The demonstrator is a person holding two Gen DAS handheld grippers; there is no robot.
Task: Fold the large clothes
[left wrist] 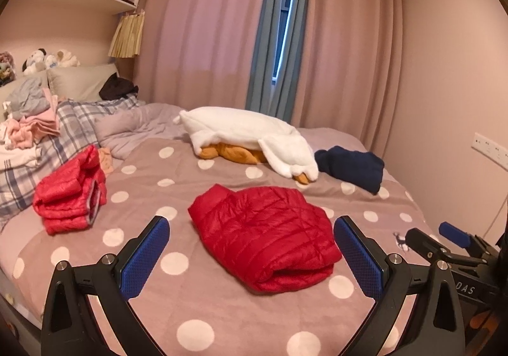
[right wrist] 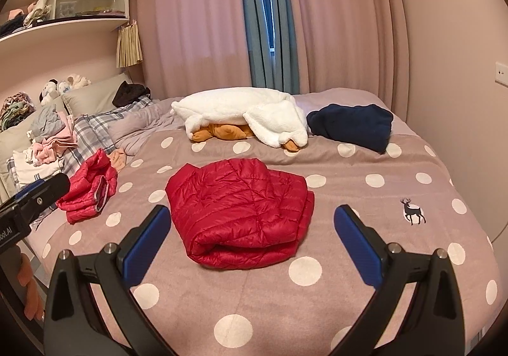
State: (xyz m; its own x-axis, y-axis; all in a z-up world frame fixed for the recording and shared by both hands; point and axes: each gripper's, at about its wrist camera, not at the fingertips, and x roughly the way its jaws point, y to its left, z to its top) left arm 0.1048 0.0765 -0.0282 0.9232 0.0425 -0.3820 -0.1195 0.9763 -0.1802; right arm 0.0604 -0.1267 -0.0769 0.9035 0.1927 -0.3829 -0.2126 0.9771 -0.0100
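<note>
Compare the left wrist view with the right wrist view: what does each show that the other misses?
Only the left wrist view shows the right gripper at its right edge and the white wall socket strip. Only the right wrist view shows the deer print whole and a hand under the left gripper's body. Both share the folded red quilted down jacket on the polka-dot blanket, the second folded red jacket, and open jaws.

Bare polka-dot blanket [right wrist: 349, 184] rings the folded red jacket [right wrist: 238, 213]; a second red jacket [right wrist: 89, 194] blocks nine o'clock, a white fleece [right wrist: 241, 115] twelve.
</note>
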